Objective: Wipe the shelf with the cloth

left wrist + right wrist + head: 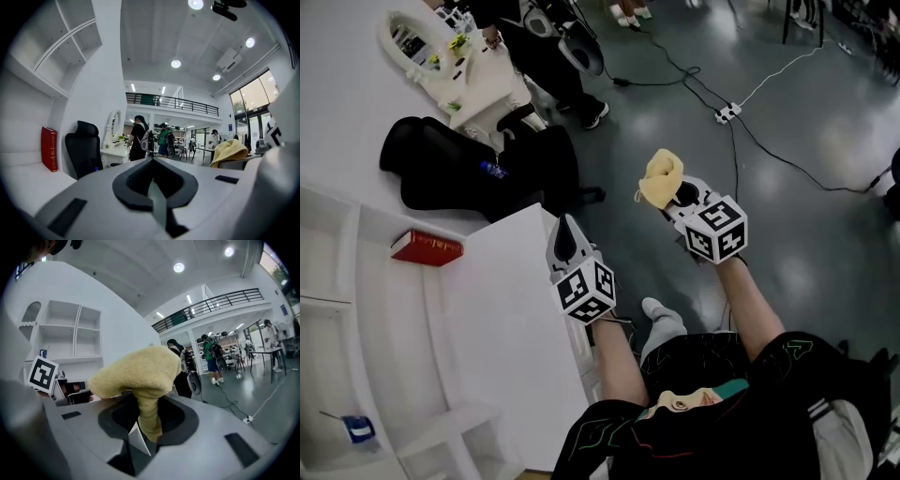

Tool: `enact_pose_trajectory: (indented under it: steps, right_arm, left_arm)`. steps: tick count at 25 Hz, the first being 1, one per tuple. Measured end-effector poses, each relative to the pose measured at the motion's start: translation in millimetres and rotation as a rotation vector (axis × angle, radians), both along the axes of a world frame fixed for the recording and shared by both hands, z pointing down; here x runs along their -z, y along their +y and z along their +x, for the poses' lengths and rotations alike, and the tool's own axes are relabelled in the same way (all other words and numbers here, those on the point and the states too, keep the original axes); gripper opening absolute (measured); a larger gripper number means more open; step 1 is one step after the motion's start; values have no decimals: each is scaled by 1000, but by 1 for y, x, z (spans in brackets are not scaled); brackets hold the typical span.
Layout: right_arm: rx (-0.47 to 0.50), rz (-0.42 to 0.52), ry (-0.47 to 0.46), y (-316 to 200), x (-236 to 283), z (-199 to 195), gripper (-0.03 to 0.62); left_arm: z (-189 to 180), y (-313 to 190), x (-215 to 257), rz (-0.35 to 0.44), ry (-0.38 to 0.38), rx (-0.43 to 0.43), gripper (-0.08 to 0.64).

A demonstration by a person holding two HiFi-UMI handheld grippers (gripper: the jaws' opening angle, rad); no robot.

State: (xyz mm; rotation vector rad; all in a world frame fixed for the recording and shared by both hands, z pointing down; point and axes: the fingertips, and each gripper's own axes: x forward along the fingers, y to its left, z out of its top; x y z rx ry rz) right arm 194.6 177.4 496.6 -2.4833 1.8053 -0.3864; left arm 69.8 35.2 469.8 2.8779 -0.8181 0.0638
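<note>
Reach is the first concern: the white shelf [389, 328] lies to the person's left, while the yellow cloth [140, 376] is held well apart from it, out over the floor. The left gripper [566, 236], fingers together on nothing, hovers near the shelf's edge and is probably best kept out of the wiping path. The right gripper [675, 199] has its fingers clamped on the cloth, which bunches above them; pressing that bunched part flat on a board would likely wipe best. A red book [427, 247] and a small blue item [358, 428] sit in the compartments and need working around.
</note>
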Motion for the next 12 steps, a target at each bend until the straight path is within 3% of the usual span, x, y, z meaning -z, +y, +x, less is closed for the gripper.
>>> enact_pose_trajectory:
  steps: [7, 12]
  right_arm:
    - [82, 26, 6, -120, 13, 19, 107]
    - [88, -6, -38, -168, -8, 45, 107]
  left_arm:
    - [13, -109, 5, -8, 5, 62, -3]
    - [15, -166, -12, -40, -14, 125, -3]
